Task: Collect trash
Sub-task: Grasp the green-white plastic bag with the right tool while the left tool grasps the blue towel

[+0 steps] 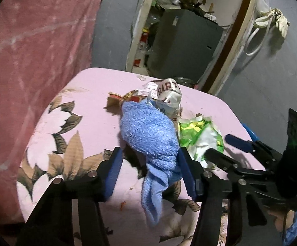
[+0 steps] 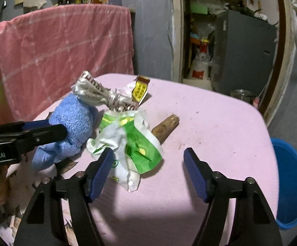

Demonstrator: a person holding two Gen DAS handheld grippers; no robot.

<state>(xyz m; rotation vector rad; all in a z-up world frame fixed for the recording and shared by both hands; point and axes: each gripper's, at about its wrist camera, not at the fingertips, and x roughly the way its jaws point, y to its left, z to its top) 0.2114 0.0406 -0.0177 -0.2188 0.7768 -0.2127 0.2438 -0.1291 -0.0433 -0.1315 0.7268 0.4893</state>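
The left gripper [image 1: 149, 164] has its fingers apart around the soft blue terry cloth [image 1: 148, 135], the right pad touching it, not plainly clamped. The right gripper [image 2: 148, 170] stands open around the crumpled green-and-white plastic wrapper [image 2: 130, 141] — light, crackly, probably slippery, so best pinched at its bunched middle. Both lie on the pink floral-covered counter [image 2: 210, 123], near the printed paper wrapper [image 2: 95, 92] and a brown wooden stub [image 2: 167, 128]; the blue plastic tub [image 2: 291, 184] waits beside the counter.

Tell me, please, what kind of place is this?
Probably a lived-in room of a home, beside a cluttered storeroom. A table under a pink floral cloth holds wrappers, a pink blanket hangs behind it, and a doorway opens onto stacked bottles and bags.
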